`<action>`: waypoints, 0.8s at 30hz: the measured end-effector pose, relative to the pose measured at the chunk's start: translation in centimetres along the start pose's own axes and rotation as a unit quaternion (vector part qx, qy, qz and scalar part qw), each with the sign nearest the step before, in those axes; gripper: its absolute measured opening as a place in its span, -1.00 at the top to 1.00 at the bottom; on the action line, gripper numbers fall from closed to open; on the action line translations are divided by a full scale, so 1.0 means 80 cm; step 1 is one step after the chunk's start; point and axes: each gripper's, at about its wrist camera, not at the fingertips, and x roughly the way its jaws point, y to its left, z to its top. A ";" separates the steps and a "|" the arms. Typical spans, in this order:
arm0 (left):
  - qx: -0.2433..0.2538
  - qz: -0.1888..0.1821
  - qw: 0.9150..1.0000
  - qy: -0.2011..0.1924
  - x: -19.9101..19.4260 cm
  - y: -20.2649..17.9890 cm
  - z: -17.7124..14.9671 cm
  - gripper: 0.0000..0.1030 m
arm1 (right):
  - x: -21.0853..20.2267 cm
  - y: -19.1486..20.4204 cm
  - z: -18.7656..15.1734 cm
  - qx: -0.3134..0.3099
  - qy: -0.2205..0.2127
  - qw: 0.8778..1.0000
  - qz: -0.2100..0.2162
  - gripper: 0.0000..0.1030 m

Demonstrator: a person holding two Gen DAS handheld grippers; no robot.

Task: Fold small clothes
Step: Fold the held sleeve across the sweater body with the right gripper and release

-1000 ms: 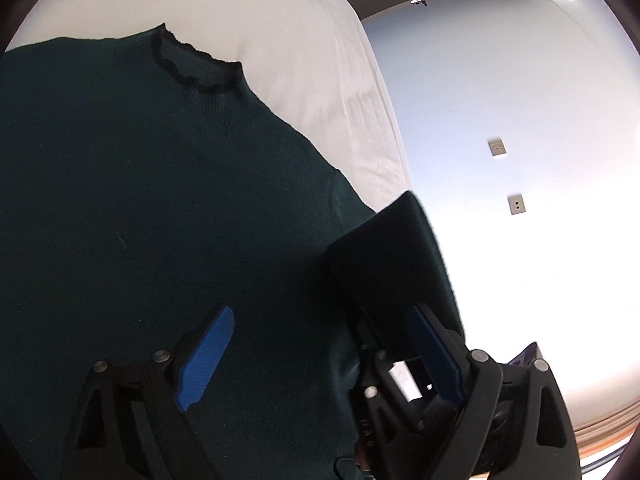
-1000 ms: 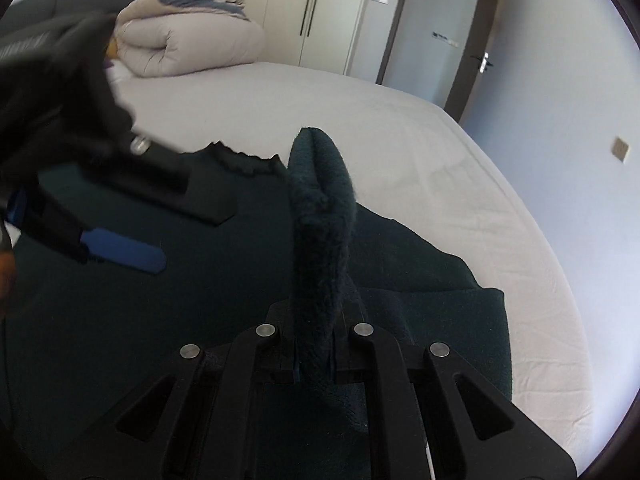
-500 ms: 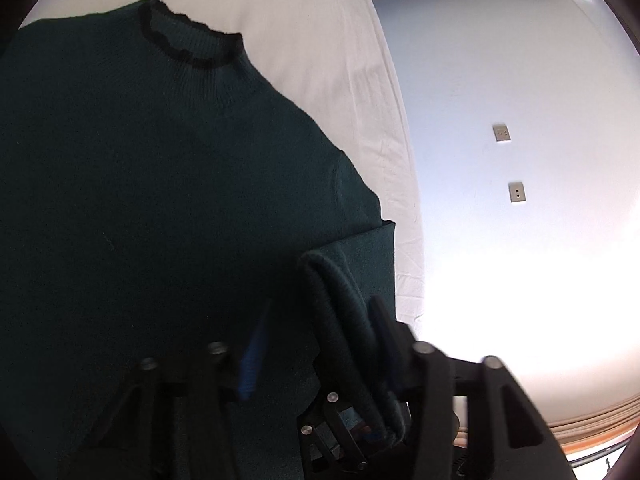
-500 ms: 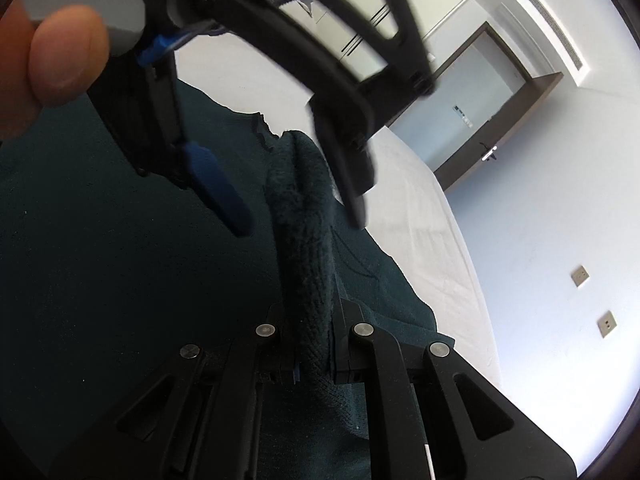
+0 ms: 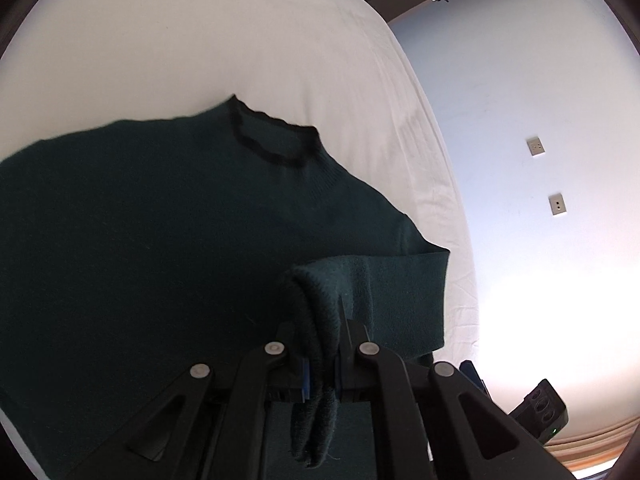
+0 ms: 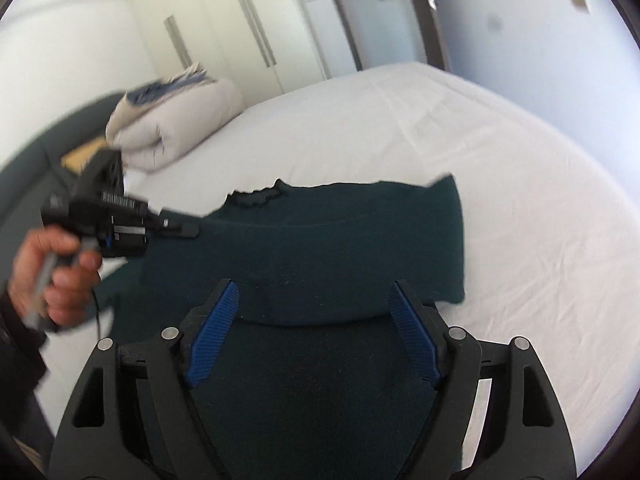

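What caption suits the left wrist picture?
Left gripper pinches a fold of the dark green sweater on the white bed.

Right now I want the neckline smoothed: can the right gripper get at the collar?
Probably yes. The right gripper is open and empty, and only flat sweater lies between it and the collar; the left gripper sits just beside it.

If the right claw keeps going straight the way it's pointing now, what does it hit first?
Most likely the dark green sweater lying on the white bed. The right claw stands open and empty, angled down over the fabric, with nothing else between. Depth is hard to judge in this view.
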 end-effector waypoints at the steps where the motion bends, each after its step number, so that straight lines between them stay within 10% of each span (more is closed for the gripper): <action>1: 0.000 0.009 1.000 -0.005 -0.005 0.005 0.004 0.86 | 0.005 -0.032 0.005 0.049 0.002 0.999 0.019 -0.49; 14: -0.026 0.054 0.998 -0.010 -0.015 0.098 0.007 0.86 | 0.040 -0.136 -0.004 0.342 0.052 0.922 0.176 -0.49; 24: -0.045 0.055 0.997 -0.012 -0.011 0.121 0.005 0.86 | 0.079 -0.107 0.002 0.367 0.116 0.908 0.165 -0.49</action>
